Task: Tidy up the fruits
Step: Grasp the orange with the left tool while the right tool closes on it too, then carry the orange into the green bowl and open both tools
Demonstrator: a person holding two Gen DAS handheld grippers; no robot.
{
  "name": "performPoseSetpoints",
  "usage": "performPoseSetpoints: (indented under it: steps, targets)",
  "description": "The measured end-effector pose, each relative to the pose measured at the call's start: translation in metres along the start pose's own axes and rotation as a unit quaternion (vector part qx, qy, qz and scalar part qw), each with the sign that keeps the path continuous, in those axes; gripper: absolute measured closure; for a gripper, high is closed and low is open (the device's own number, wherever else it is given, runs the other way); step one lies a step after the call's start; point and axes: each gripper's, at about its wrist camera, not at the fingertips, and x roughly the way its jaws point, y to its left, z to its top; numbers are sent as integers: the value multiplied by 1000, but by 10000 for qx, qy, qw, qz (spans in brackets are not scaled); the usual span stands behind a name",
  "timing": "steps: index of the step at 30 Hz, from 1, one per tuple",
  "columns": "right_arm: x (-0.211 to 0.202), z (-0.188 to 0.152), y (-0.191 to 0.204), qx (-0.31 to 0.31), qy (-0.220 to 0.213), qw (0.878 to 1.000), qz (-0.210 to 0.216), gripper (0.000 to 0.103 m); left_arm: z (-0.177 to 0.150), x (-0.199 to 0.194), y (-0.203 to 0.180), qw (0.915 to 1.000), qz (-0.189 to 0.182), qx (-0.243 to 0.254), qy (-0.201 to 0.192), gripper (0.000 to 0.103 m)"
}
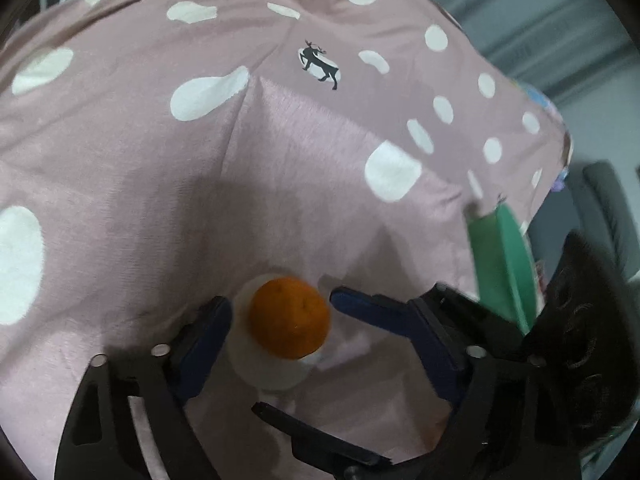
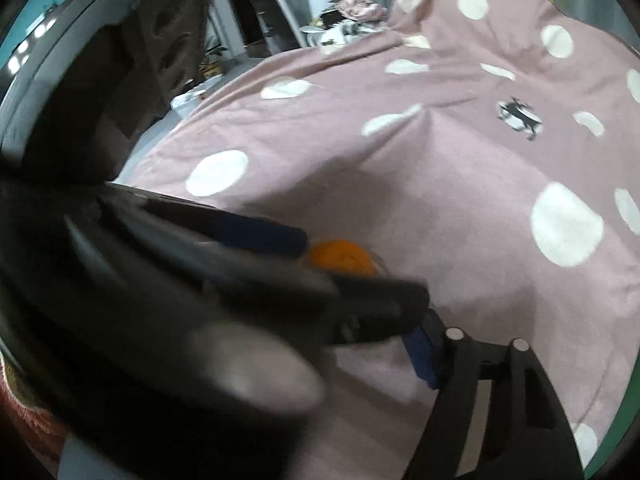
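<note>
Left wrist view is showing the orange sitting between the blue fingers of the left gripper, jaws spread wide and not clamping it; there's a gap on both sides. The fruit is resting on a white spot of the pink dotted bedspread, close to the camera. My guess is it's going to handle light and firm-ish, with a round skin that could roll or squirt out, so I'd be pinching it across the widest part, gently, no crushing. The cloth is looking soft and wrinkly, so the fruit probably isn't rolling far. A green edge is peeking in on the right. In the right wrist view the right gripper is mostly hidden behind the blurry left one, so I can't tell how its jaws are standing. Cluttered room in the back.
</note>
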Motion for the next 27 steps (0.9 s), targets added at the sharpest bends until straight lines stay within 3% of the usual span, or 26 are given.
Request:
performPoseSetpoints:
  steps: [2, 7, 9, 12, 27]
  targets:
    - [4, 3, 2, 19, 49, 9999, -92, 36, -2, -2, 2, 10000, 18, 2, -56, 22]
    - [16, 5, -3, 298, 258, 9991, -160, 52, -3, -3, 7, 9996, 243, 10, -111, 39]
    - [16, 5, -1, 288, 224, 9992, -191, 58, -4, -3, 10, 9990, 434, -40, -138, 54]
    - [16, 5, -4, 293, 201, 9992, -172, 58, -3, -4, 14, 9994, 307, -116, -143, 60]
    - [2, -2, -6, 89, -19, 9993, -372, 59, -6, -7, 5, 9996, 219, -61, -193, 61]
